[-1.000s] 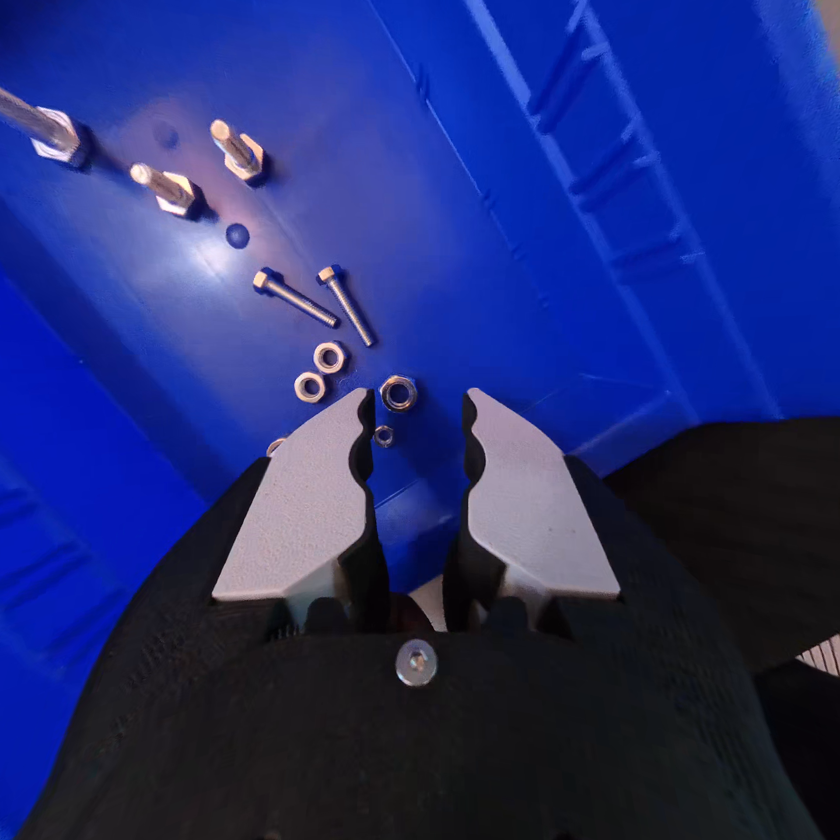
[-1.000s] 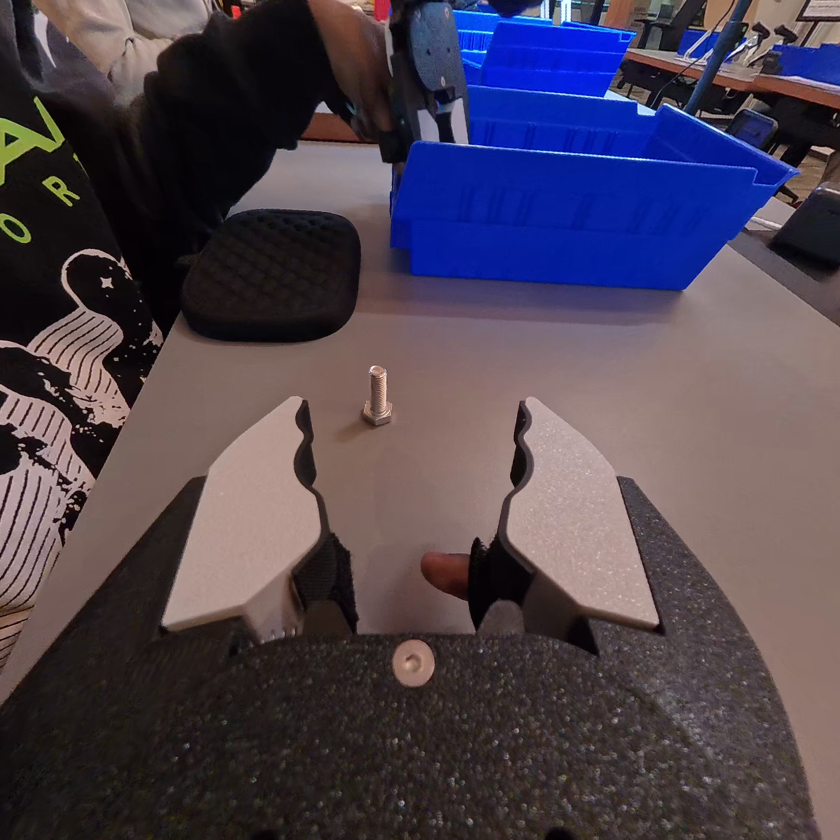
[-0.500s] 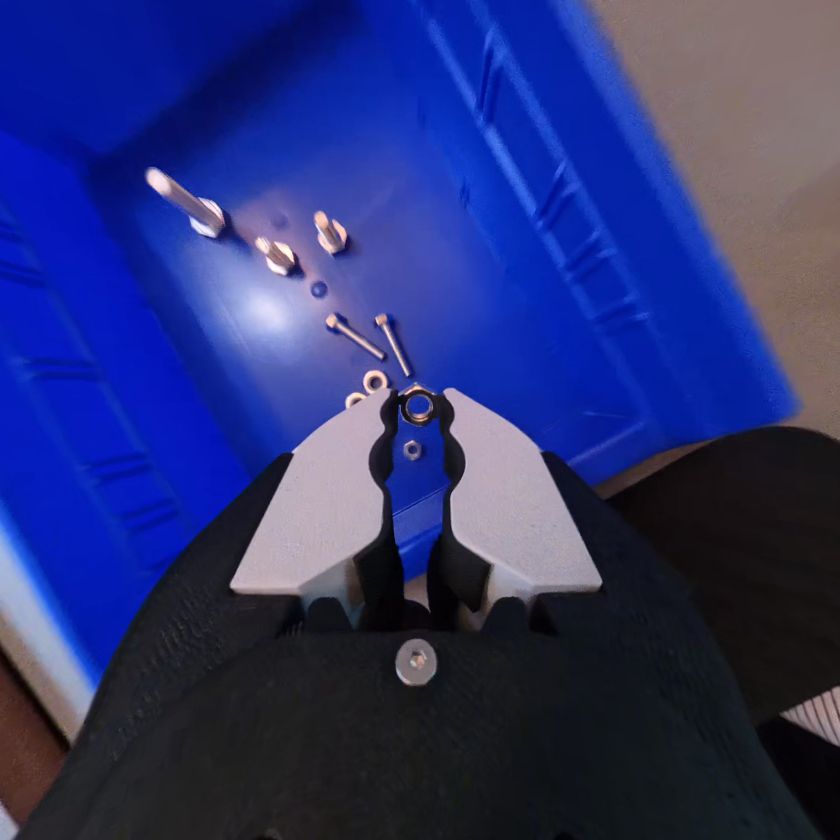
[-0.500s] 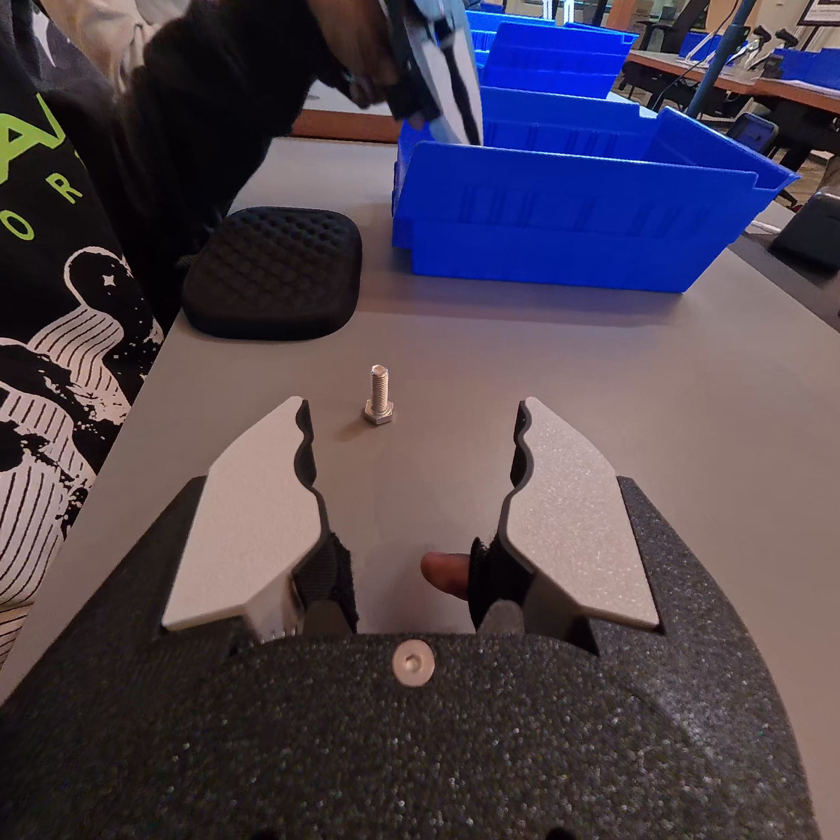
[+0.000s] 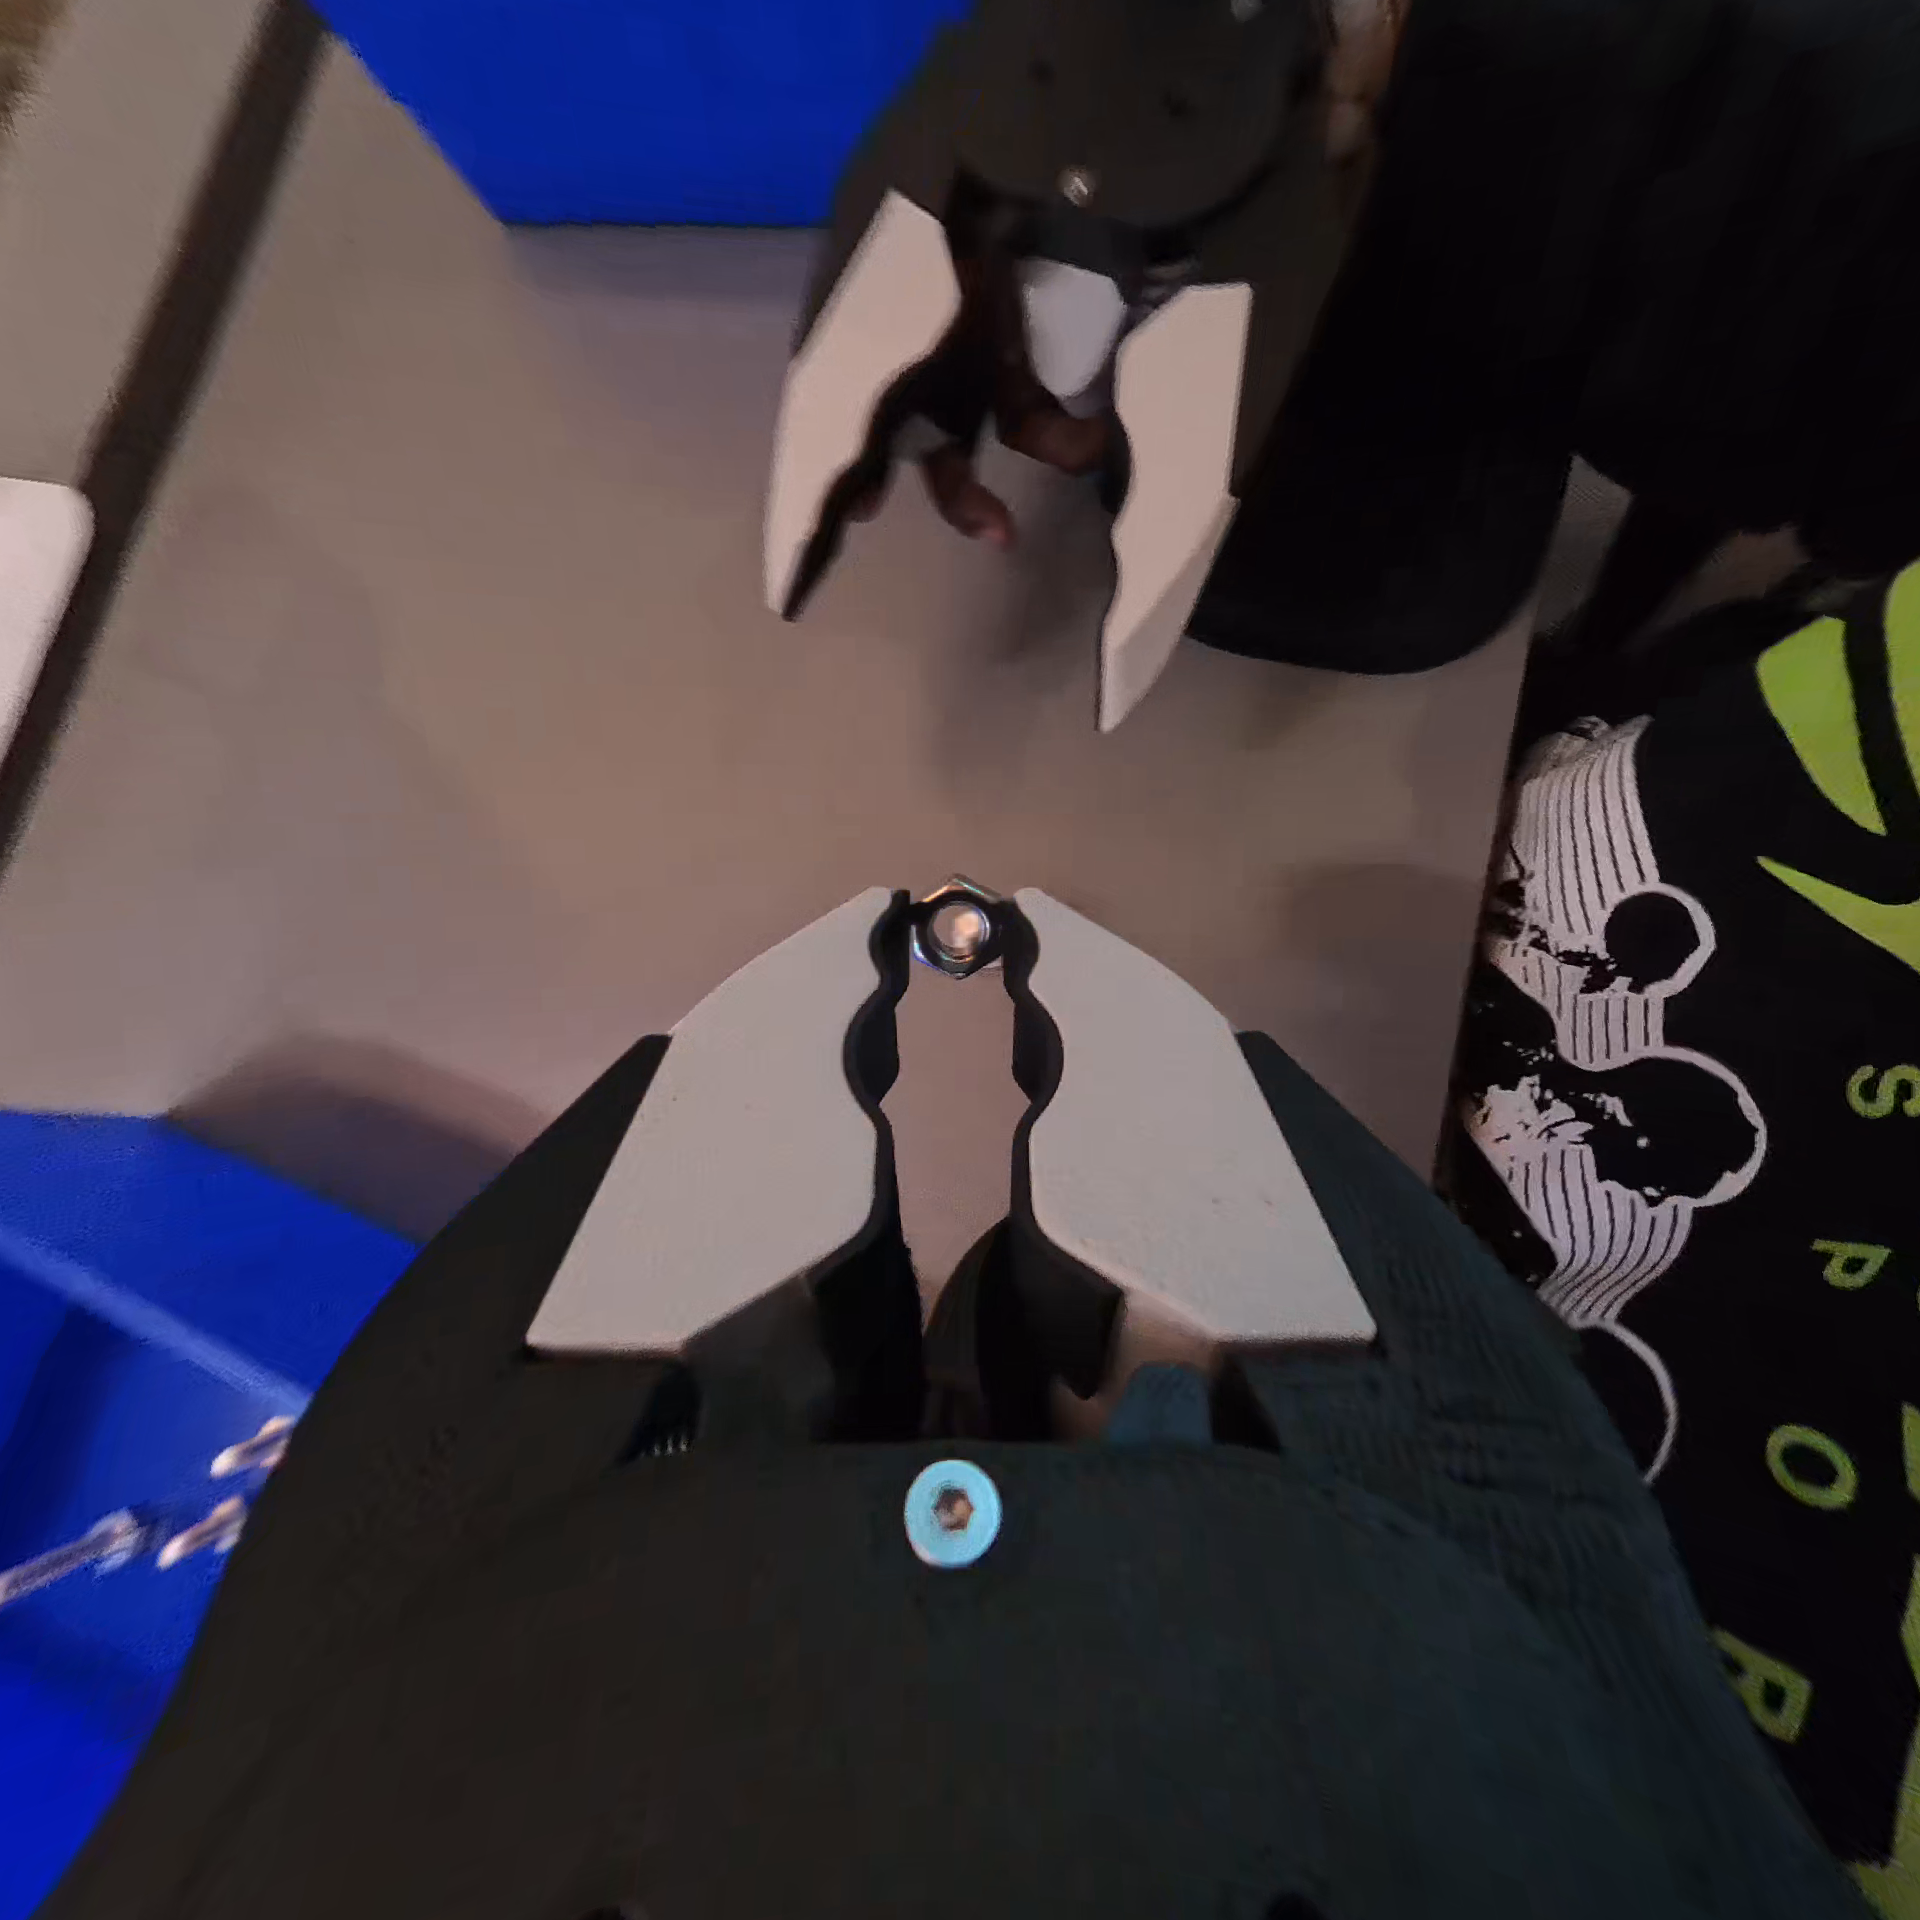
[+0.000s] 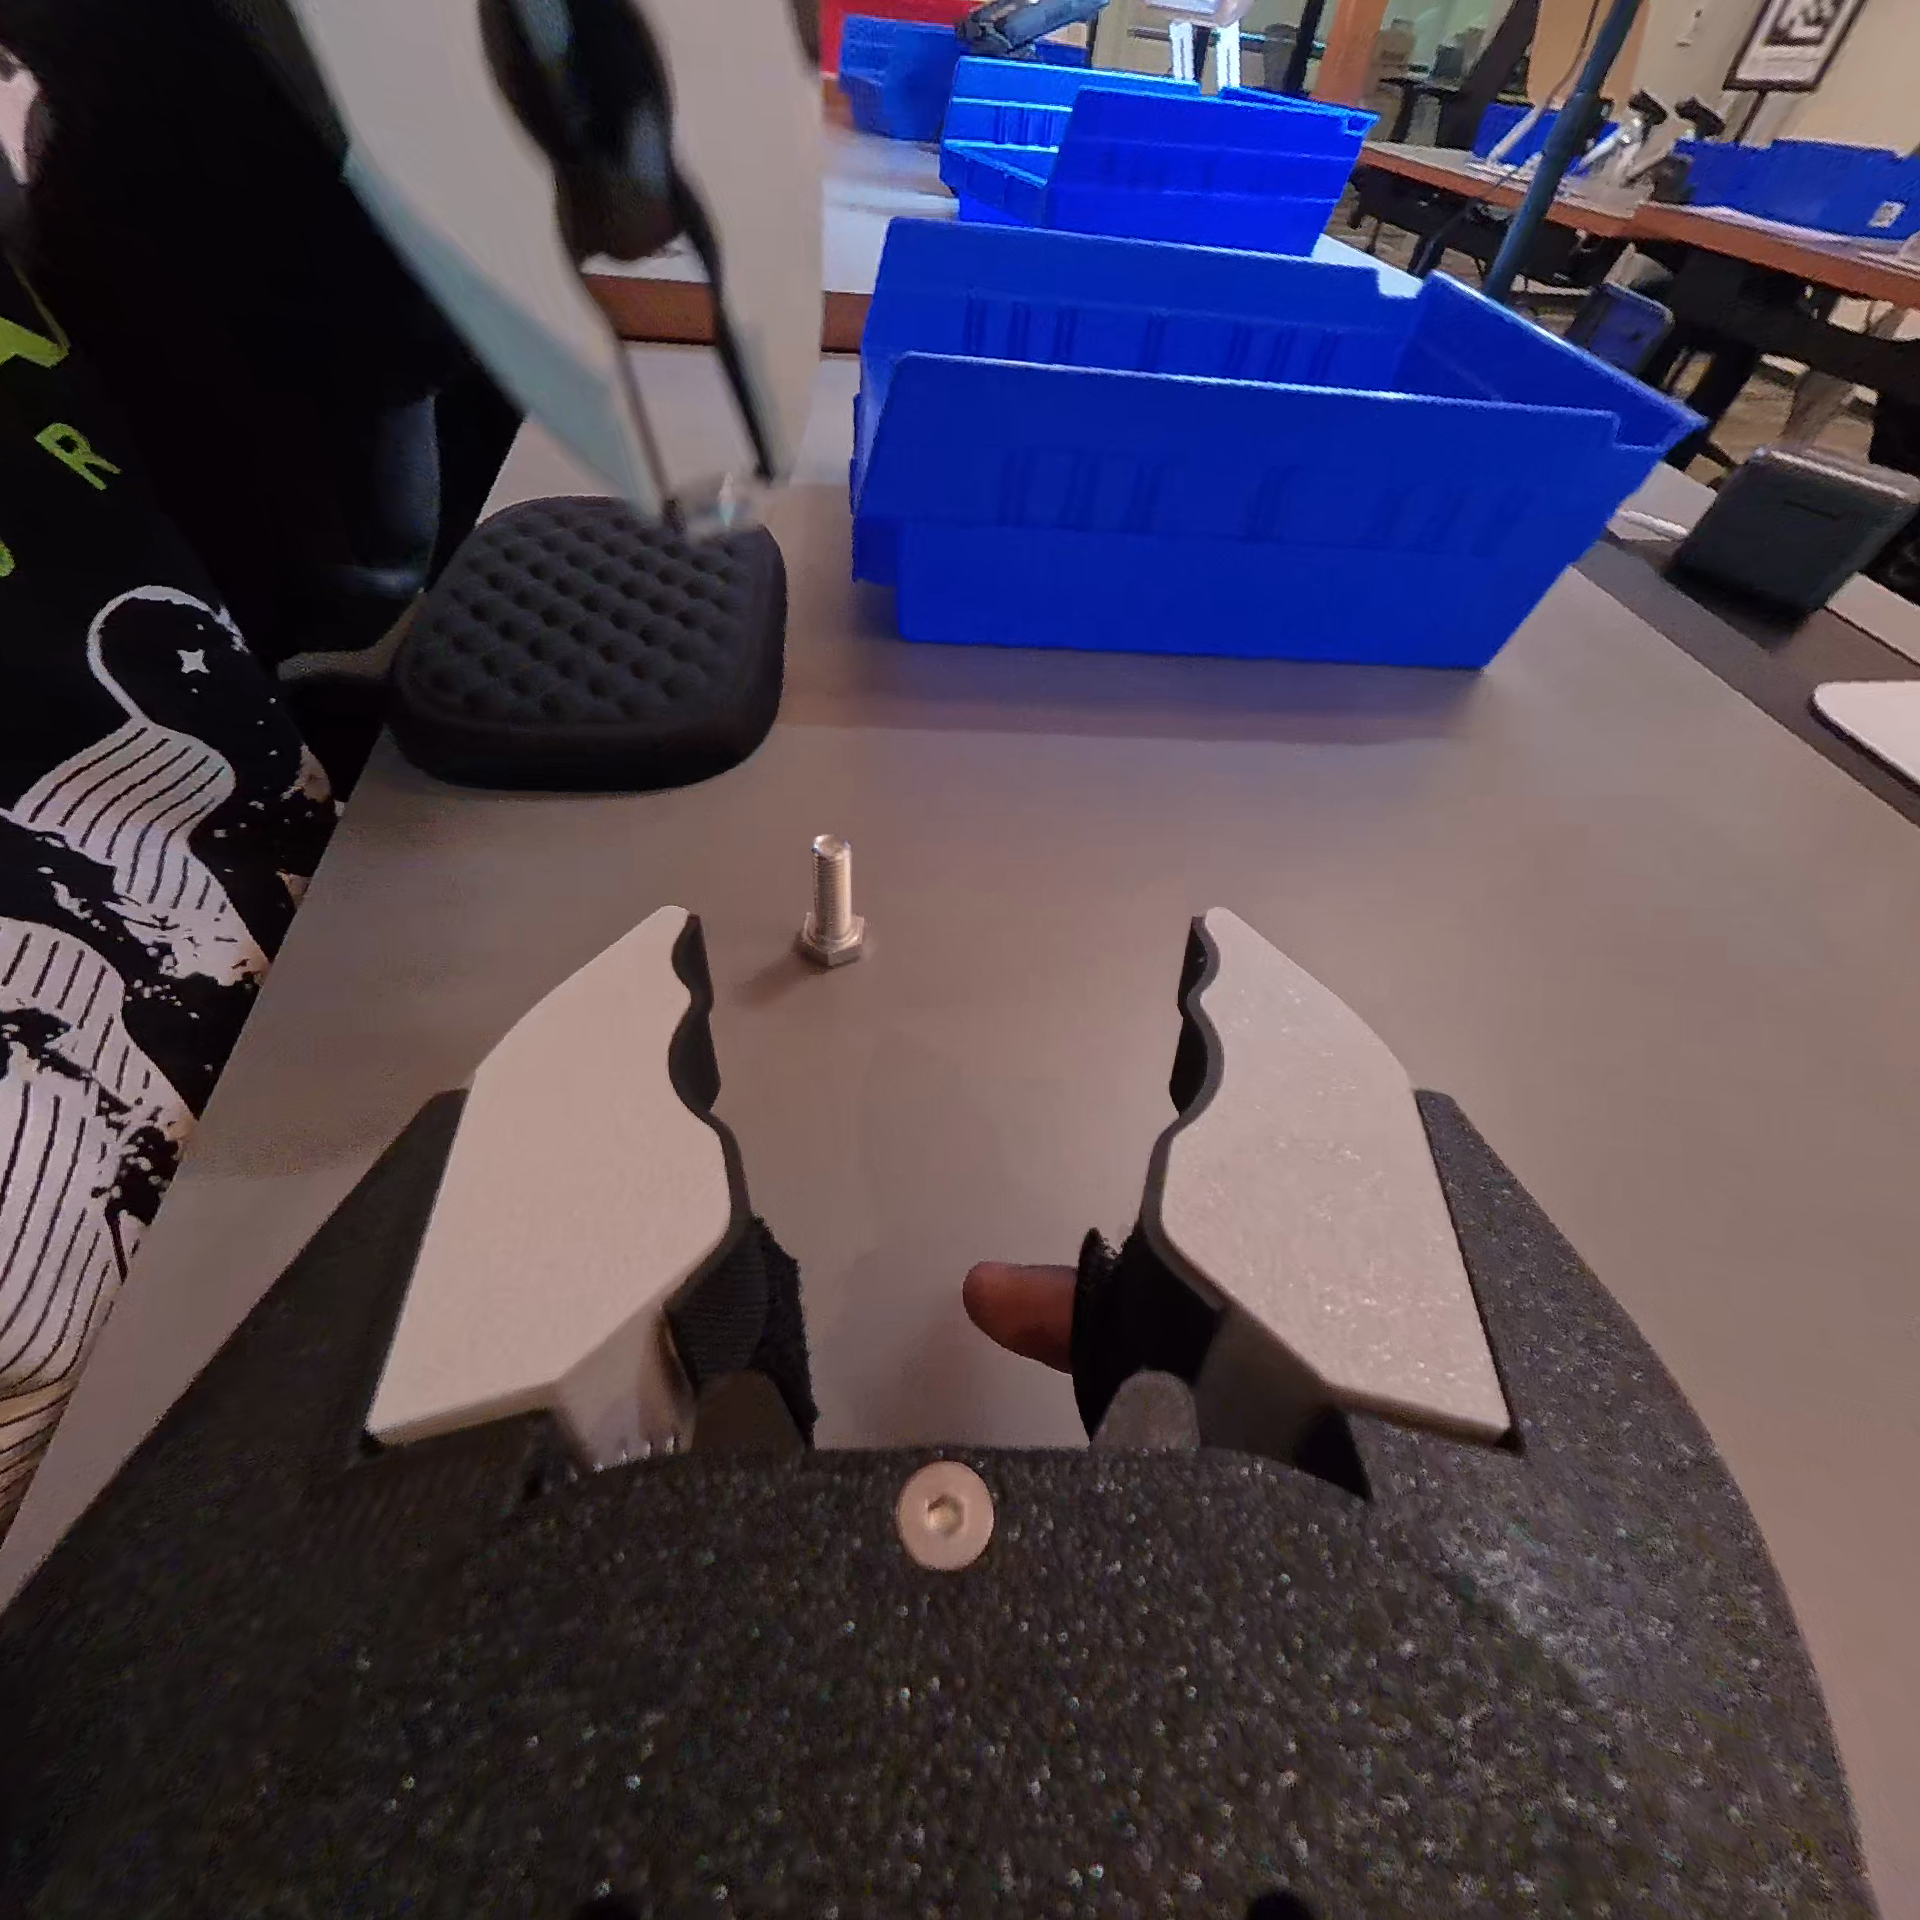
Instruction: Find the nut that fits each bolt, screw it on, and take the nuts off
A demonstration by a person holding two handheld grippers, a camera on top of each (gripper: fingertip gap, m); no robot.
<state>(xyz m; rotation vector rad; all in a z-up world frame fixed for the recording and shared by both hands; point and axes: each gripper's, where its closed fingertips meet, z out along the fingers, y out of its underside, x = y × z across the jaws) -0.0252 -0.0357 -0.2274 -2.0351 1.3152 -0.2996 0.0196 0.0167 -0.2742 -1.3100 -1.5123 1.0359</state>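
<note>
One nut [image 5: 954,932] is sitting pinched in the left claw [image 5: 954,904] tips above the bench [image 6: 1143,862], where the bolt [image 6: 827,914] is standing upright, shank up, just ahead of the wide-open, empty right claw [image 6: 945,925].

Each gripper, left gripper [image 5: 954,914] and right gripper [image 6: 943,961], has pale grey wavy-edged fingers on a black textured body with one silver hex-socket screw [image 6: 943,1515]; the person wears a black printed shirt [image 5: 1714,1039].
</note>
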